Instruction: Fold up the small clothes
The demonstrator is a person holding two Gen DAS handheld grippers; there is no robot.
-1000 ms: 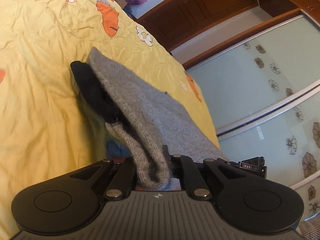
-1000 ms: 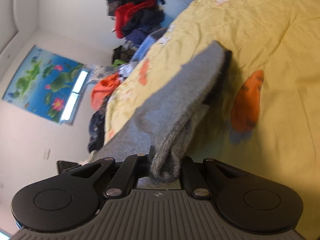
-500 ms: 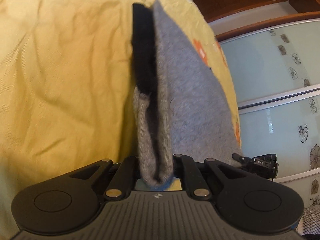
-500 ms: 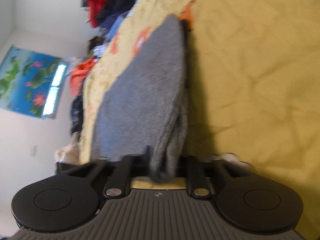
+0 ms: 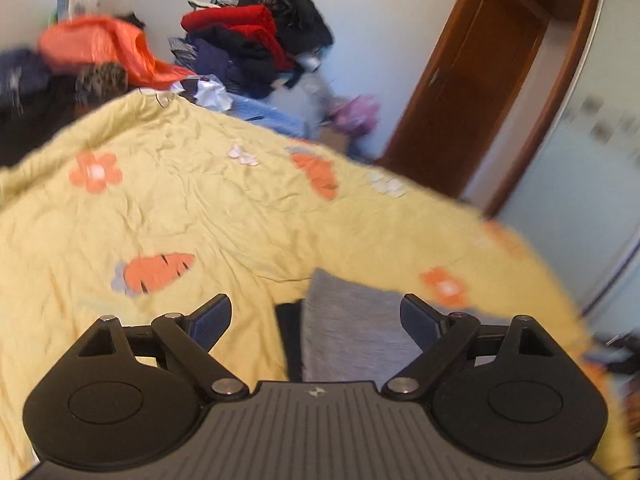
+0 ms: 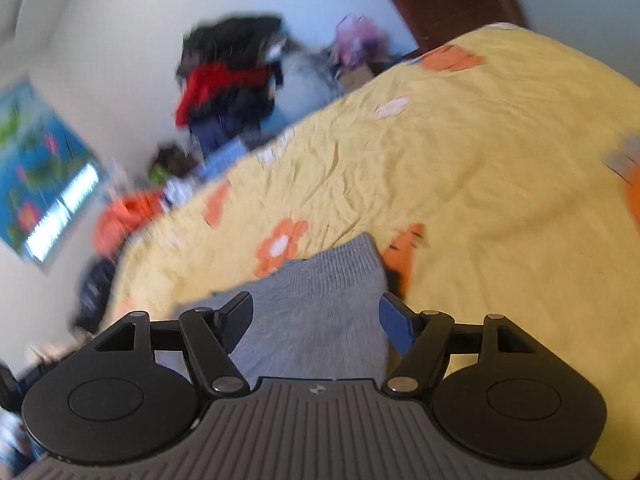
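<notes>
A big bed (image 5: 280,216) fills most of both views. It has a yellow cover with orange flowers and carrots on it. The cover is wrinkled.

Past the far edge of the bed there is a tall pile (image 5: 260,40) of clothes against the wall, red, black and dark blue. An orange cloth (image 5: 100,46) lies beside the pile, also past the far edge of the bed. A brown door (image 5: 472,80) stands past the far corner of the bed. In the right wrist view a blue picture (image 6: 36,160) with pink flowers hangs on the wall off to the side of the bed, but it is blurry.

The sweater (image 5: 352,332) lies flat on the bed, at the near edge. It is grey, with a strip of black showing along one side. In the right wrist view its ribbed hem (image 6: 340,264) points toward the middle of the bed.

The left tongs (image 5: 316,316) are wide open and hold nothing. They are just above the sweater, with the sweater showing between the two fingers.

The right tongs (image 6: 316,314) are wide open too and hold nothing. The grey sweater shows between these fingers as well.
</notes>
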